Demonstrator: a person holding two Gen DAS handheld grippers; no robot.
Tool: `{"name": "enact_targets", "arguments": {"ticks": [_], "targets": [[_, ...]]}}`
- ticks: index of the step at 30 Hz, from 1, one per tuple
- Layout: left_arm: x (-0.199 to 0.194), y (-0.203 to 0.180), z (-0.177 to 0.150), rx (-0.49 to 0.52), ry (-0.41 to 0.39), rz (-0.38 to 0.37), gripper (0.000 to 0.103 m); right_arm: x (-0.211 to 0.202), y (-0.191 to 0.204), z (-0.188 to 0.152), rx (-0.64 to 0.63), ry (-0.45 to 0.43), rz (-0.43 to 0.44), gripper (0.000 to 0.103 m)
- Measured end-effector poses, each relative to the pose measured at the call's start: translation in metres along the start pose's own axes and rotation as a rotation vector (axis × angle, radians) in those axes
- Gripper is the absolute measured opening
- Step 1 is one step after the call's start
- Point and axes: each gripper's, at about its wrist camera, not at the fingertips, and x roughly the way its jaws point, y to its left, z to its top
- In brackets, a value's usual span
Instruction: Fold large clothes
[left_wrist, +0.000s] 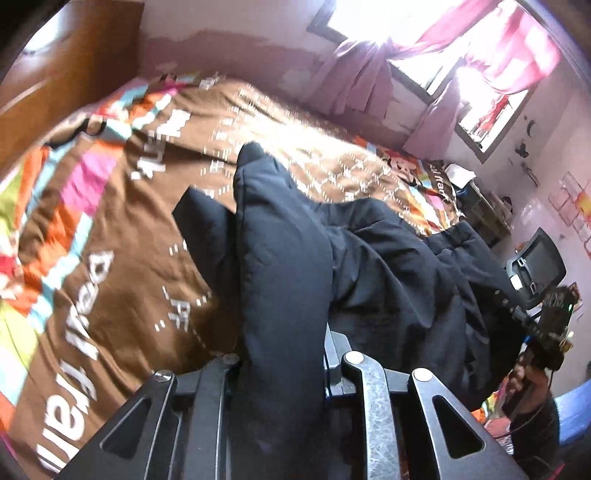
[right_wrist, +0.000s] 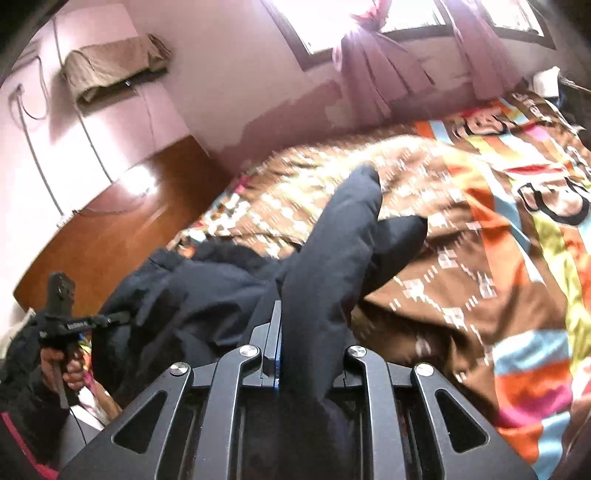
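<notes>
A large black padded garment hangs lifted over the bed, stretched between my two grippers. My left gripper is shut on one end of it; black fabric fills the jaws and hides the fingertips. My right gripper is shut on the other end, with one blue-edged finger showing beside the cloth. The right gripper also shows at the far right of the left wrist view, and the left gripper at the far left of the right wrist view, each held by a hand.
The bed has a brown and multicoloured printed cover, also seen in the right wrist view. A wooden headboard stands at one end. Windows with pink curtains line the wall behind. A chair and shelves stand at right.
</notes>
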Motion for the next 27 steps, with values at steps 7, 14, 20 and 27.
{"name": "enact_targets", "arguments": {"ticks": [7,14,20,27], "targets": [[-0.012,0.008,0.032,-0.031,-0.083,-0.002,0.020,0.015,0.035,0.045,-0.082,-0.051,0.053,0.014],[-0.010,0.007,0.069,0.002,-0.207,0.023,0.020,0.020,0.068,0.085,-0.195,-0.169,0.051,0.014],[0.050,0.019,0.082,-0.025,-0.225,0.044,0.020,0.059,0.064,0.100,-0.222,-0.205,-0.019,0.013],[0.100,0.046,0.065,-0.060,-0.171,0.101,0.022,0.118,0.040,0.066,-0.229,-0.053,-0.151,0.014]]}}
